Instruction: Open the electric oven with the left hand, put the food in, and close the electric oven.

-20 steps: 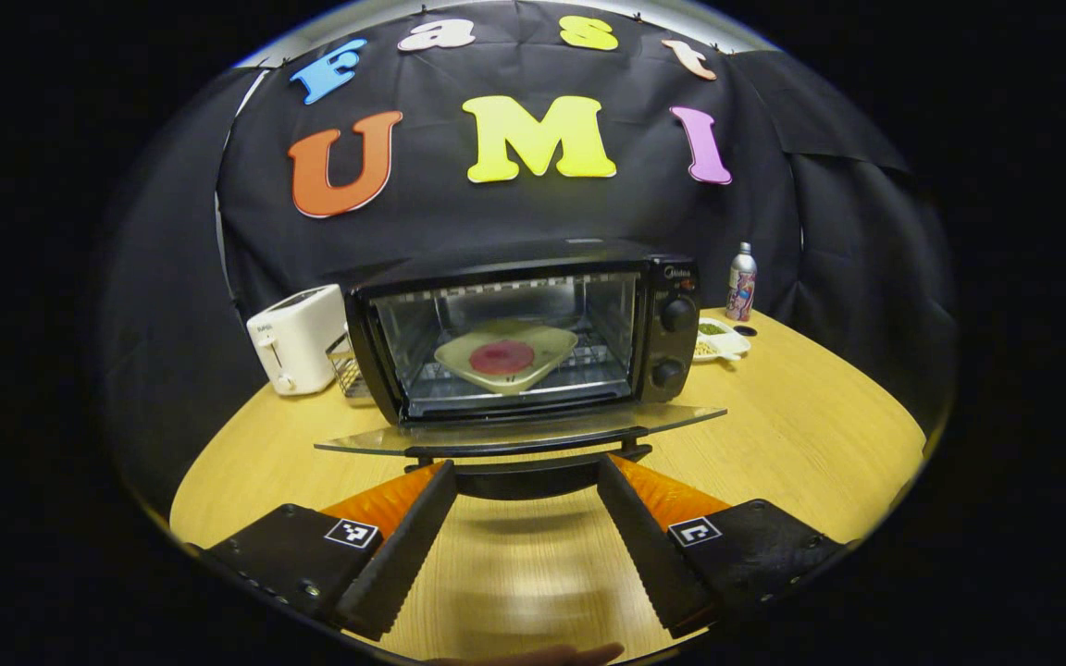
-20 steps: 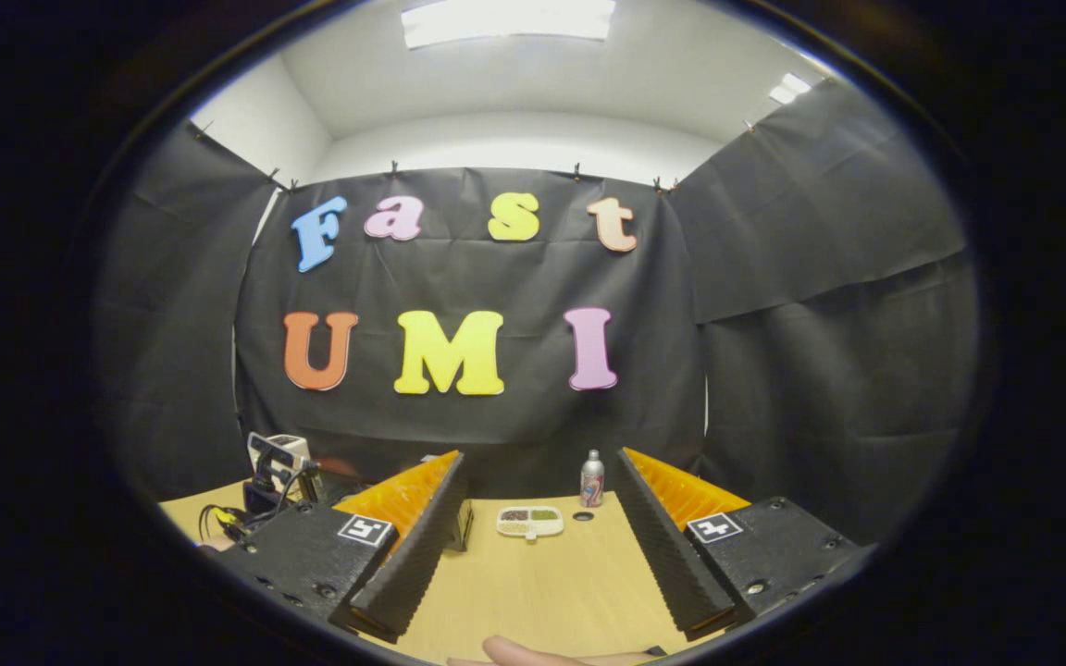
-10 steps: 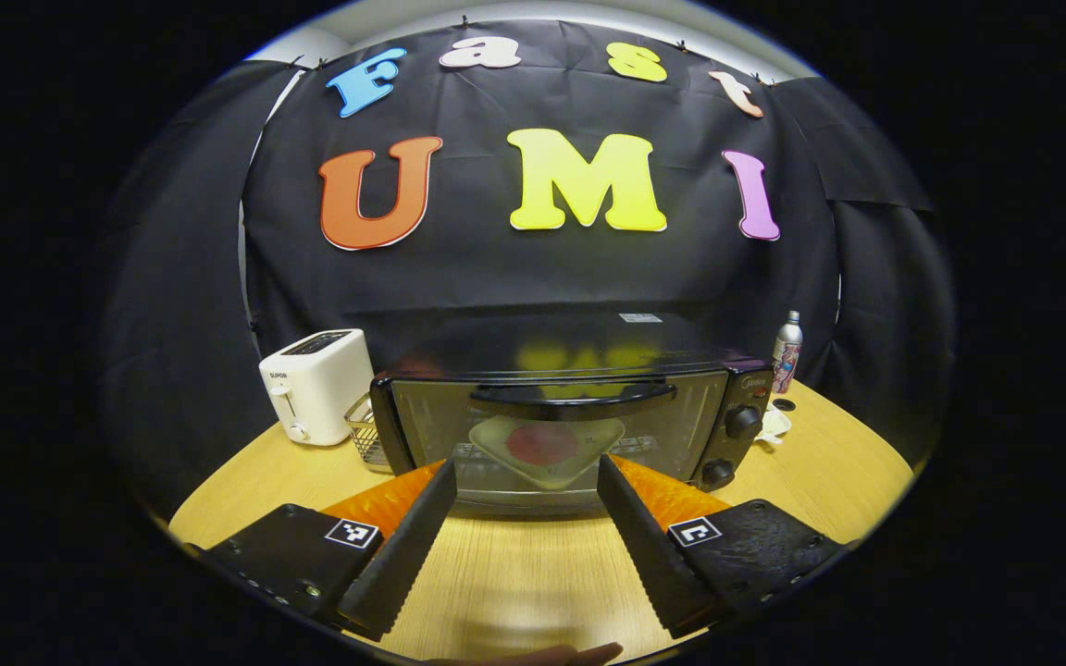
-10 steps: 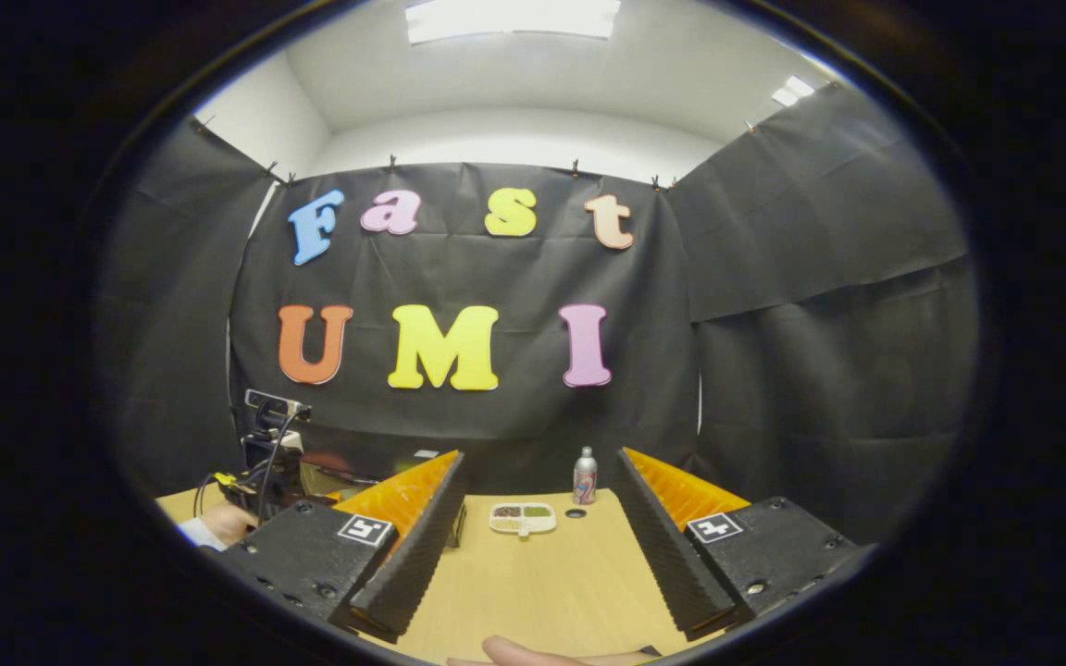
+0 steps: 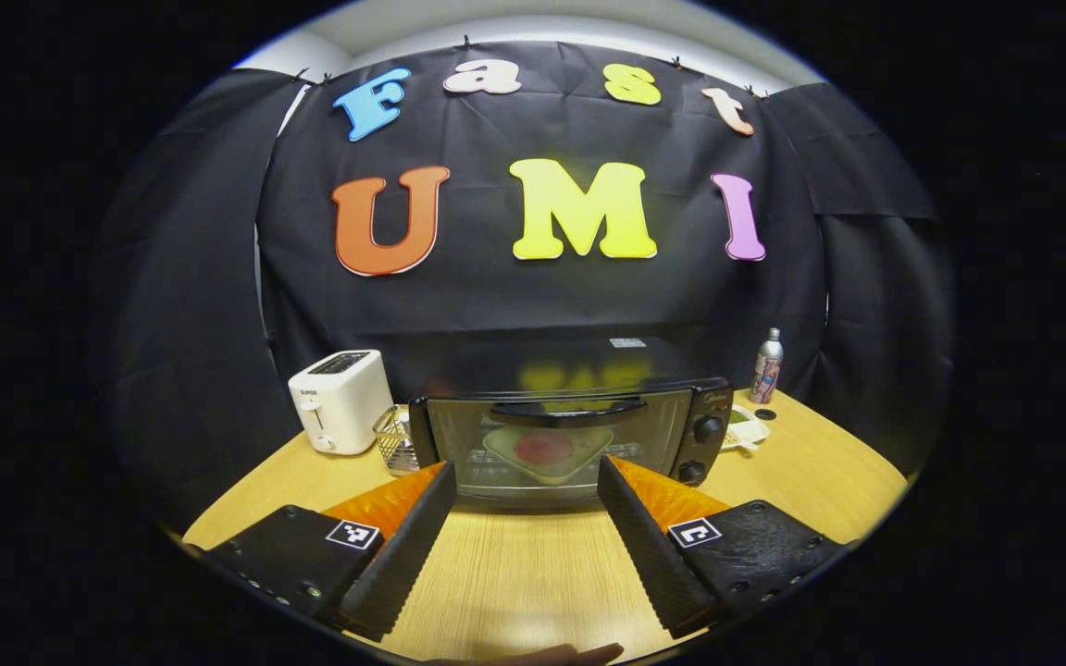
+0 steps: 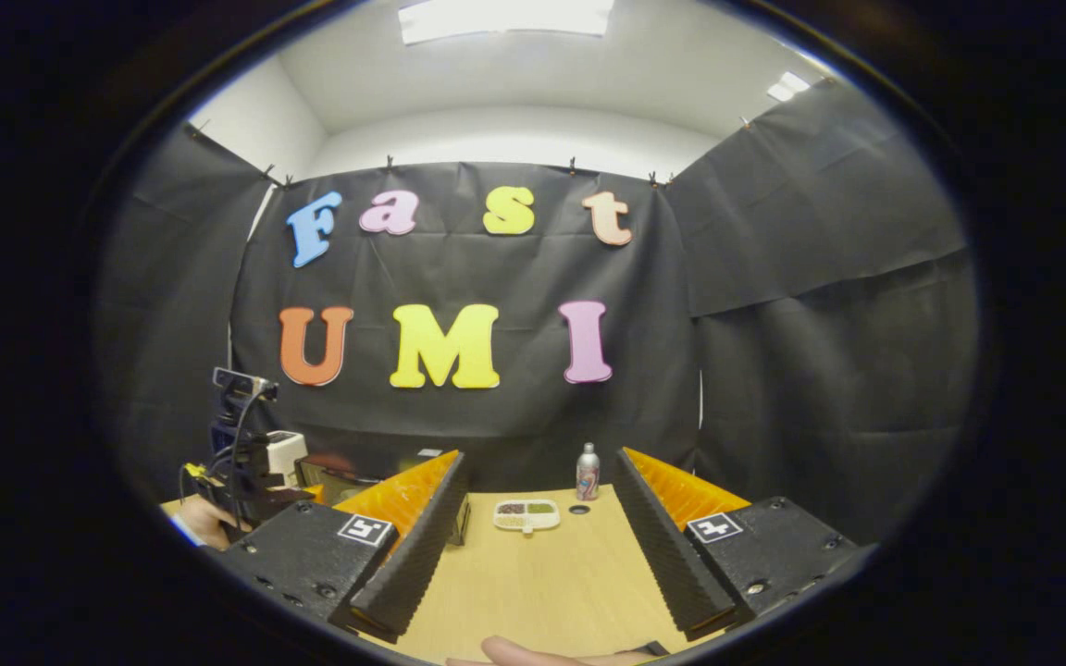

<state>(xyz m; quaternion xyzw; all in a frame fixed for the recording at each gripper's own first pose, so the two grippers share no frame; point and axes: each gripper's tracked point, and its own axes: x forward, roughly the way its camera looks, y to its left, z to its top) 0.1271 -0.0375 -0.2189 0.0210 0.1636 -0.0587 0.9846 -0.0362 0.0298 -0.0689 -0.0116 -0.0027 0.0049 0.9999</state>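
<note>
Facing the closed oven (image 5: 563, 444) at 12 o'clock, the left gripper (image 5: 524, 546) is hovering with fingers spread, as is the right gripper (image 6: 538, 546), both grasping nothing.

We recorded a black oven (image 5: 570, 444), a pale green plate (image 5: 547, 450) with red food (image 5: 544, 448), a white toaster (image 5: 340, 400) and a light wood-grain desk (image 5: 533, 573).

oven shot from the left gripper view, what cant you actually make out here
- Food on the plate: a red disc behind reflective door glass; what it is can't be told.
- Oven knob settings: too small.
- Door latch: door looks shut; full seating can't be confirmed.
- Wire basket beside the toaster: partly hidden by the oven.
</note>
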